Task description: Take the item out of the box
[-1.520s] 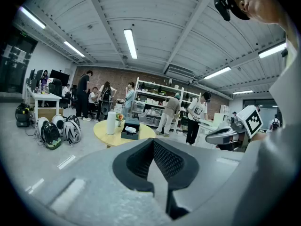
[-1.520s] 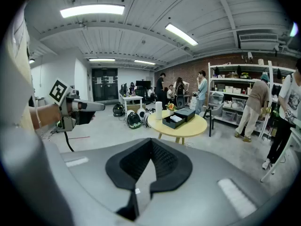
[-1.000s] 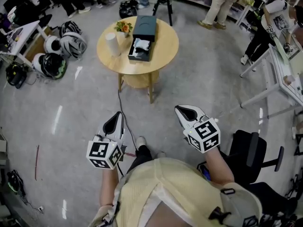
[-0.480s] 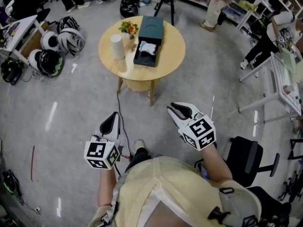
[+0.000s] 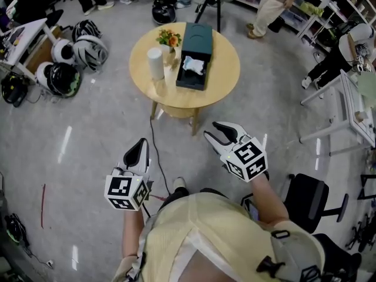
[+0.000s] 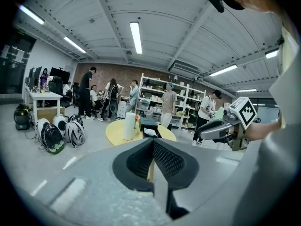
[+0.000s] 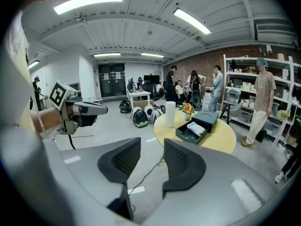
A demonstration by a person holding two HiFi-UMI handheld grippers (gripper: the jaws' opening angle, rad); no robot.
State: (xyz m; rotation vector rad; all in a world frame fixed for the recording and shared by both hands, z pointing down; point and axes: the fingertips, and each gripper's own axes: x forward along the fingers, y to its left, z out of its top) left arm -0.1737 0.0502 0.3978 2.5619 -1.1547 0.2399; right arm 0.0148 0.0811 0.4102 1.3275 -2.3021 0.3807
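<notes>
Dark green box (image 5: 197,40), open, on round wooden table (image 5: 220,78); white crumpled item (image 5: 193,65) lies in its tray, its kind and any print too small to read. Left hand-held gripper (image 5: 140,148): jaws together, nothing between. Right hand-held gripper (image 5: 215,131): jaws opening, nothing between; both grippers well short of the table, item ahead.
</notes>
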